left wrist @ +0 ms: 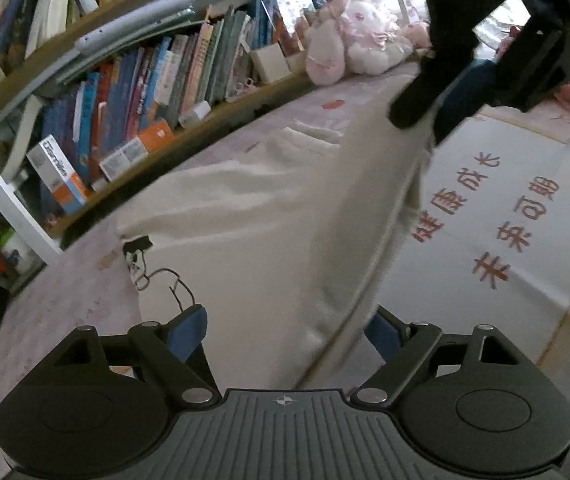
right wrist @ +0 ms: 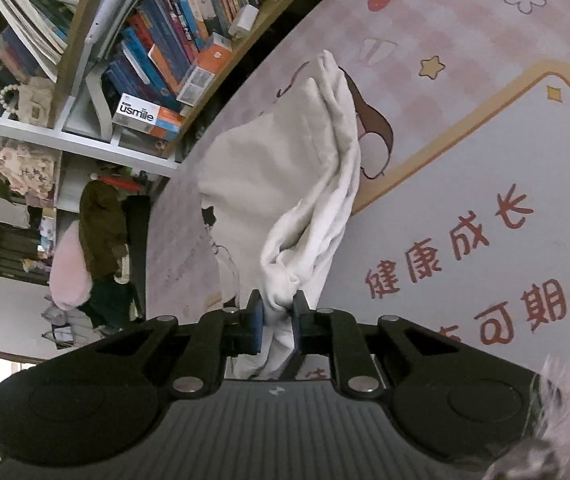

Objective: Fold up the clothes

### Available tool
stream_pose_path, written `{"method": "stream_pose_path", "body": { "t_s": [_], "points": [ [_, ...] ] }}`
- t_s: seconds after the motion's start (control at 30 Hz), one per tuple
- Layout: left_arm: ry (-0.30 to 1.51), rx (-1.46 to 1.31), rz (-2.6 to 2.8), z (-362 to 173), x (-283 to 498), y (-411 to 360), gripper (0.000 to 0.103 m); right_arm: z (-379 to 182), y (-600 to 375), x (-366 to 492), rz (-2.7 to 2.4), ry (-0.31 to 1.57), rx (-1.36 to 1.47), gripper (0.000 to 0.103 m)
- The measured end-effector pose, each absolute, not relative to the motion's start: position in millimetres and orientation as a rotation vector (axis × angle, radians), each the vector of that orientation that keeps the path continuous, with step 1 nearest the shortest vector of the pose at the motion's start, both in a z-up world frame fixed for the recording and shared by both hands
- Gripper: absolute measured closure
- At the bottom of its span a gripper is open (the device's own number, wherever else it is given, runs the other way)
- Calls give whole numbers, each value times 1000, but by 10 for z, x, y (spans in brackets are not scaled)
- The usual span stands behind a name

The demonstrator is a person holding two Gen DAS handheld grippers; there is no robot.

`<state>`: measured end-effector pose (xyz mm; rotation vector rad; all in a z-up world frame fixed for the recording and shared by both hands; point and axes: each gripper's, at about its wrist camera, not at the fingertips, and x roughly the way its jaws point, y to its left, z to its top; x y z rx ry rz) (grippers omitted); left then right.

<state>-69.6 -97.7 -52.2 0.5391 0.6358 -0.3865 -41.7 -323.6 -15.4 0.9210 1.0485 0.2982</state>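
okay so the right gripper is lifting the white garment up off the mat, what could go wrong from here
The right gripper pinches only a bunched tip of the white cotton garment, so the cloth may slip out as it lifts. The left gripper is open with fabric between its fingers, so the lower end is unheld and could drag crooked across the pink printed mat.

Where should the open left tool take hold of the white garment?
On the near hem of the white garment, which already lies between the spread fingers of the left tool. Come in low and straight ahead, since the right tool has the far end bunched and lifted, leaving this edge flat on the mat.
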Motion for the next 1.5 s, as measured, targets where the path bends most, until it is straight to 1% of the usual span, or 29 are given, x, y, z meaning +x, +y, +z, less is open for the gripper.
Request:
{"method": "stream_pose_path", "body": {
  "t_s": [0.1, 0.13, 0.17, 0.23, 0.27, 0.33, 0.37, 0.43, 0.5, 0.6, 0.63, 0.87, 1.0, 1.07, 1.1, 1.13, 1.17, 1.2, 1.23, 1.33, 1.43, 1.47, 1.5],
  "points": [
    [625, 506, -379, -475, -676, -943, 17, -137, -3216, -453, 304, 1047, 835, 88],
    [621, 493, -375, -455, -668, -928, 17, -121, -3199, -467, 309, 1045, 791, 83],
    [620, 480, -372, -436, -653, -912, 17, -98, -3174, -485, 311, 1040, 730, 80],
    [626, 455, -371, -402, -618, -886, 17, -52, -3123, -522, 317, 1029, 607, 61],
    [632, 444, -372, -387, -600, -877, 17, -29, -3089, -549, 327, 1021, 532, 58],
    [650, 433, -382, -374, -564, -880, 17, 18, -2986, -617, 352, 1007, 332, 45],
    [654, 431, -386, -372, -556, -883, 17, 38, -2930, -655, 365, 997, 226, 41],
    [664, 425, -395, -369, -540, -883, 17, 39, -2780, -760, 403, 965, -30, 28],
    [672, 413, -399, -363, -528, -872, 17, -7, -2604, -914, 476, 904, -313, 21],
    [684, 392, -405, -356, -509, -853, 17, -146, -2415, -1107, 582, 806, -605, 19],
    [688, 384, -406, -354, -502, -844, 17, -199, -2350, -1135, 612, 791, -655, 19],
    [715, 321, -415, -339, -459, -786, 17, -426, -2033, -1064, 668, 744, -703, 19],
    [718, 319, -422, -357, -482, -774, 17, -522, -1945, -1036, 655, 721, -745, 21],
    [717, 333, -430, -370, -514, -776, 17, -535, -1892, -1026, 635, 704, -776, 27],
    [716, 340, -433, -377, -529, -777, 17, -540, -1888, -1023, 624, 688, -800, 35],
    [715, 347, -437, -384, -545, -777, 17, -545, -1882, -1022, 613, 673, -823, 51],
    [714, 354, -441, -391, -561, -778, 17, -536, -1872, -1017, 601, 658, -840, 60],
    [713, 361, -444, -398, -576, -779, 17, -506, -1883, -992, 595, 651, -841, 75],
    [712, 368, -448, -405, -592, -780, 17, -477, -1893, -967, 590, 645, -842, 84],
    [709, 388, -459, -426, -639, -783, 17, -329, -1913, -899, 587, 628, -812, 89],
    [706, 409, -469, -447, -686, -785, 18, -179, -1914, -854, 590, 607, -787, 90],
    [706, 417, -472, -455, -702, -785, 23, -141, -1906, -844, 591, 602, -787, 90],
    [712, 431, -468, -476, -723, -776, 36, -107, -1897, -835, 592, 597, -788, 90]
  ]
}}
